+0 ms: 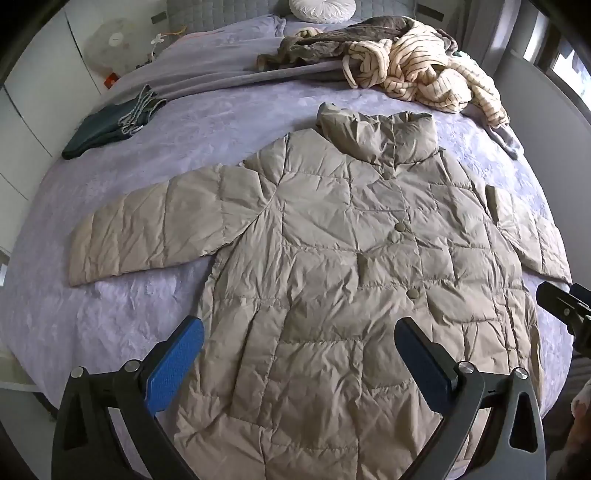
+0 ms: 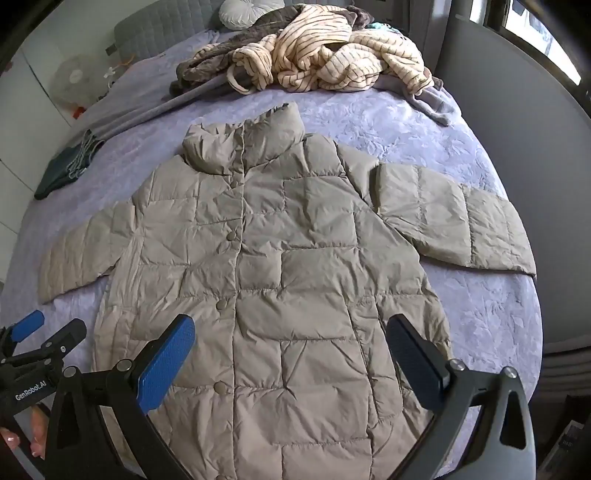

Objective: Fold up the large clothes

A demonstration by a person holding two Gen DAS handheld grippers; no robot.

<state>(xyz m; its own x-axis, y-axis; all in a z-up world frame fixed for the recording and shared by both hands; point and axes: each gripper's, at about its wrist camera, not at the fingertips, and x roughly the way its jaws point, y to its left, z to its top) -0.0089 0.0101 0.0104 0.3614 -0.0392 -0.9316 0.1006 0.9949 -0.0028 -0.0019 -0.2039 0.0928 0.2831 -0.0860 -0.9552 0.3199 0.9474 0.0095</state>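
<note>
A long beige quilted puffer coat [image 1: 332, 258] lies flat, front up and buttoned, on a lavender bed [image 1: 110, 314]; it also shows in the right wrist view [image 2: 288, 280]. Its collar points to the far side. Both sleeves are spread outward, left sleeve [image 1: 147, 229] and right sleeve [image 2: 454, 218]. My left gripper [image 1: 299, 347] is open and empty, above the coat's lower left part. My right gripper [image 2: 291, 347] is open and empty, above the coat's lower middle. Each gripper shows at the edge of the other's view.
A heap of striped cream and brown clothes [image 1: 417, 62] lies at the far end of the bed. A folded dark green garment [image 1: 110, 125] lies at the far left. A white cushion [image 1: 321, 9] sits by the headboard. A fan [image 1: 110, 44] stands left of the bed.
</note>
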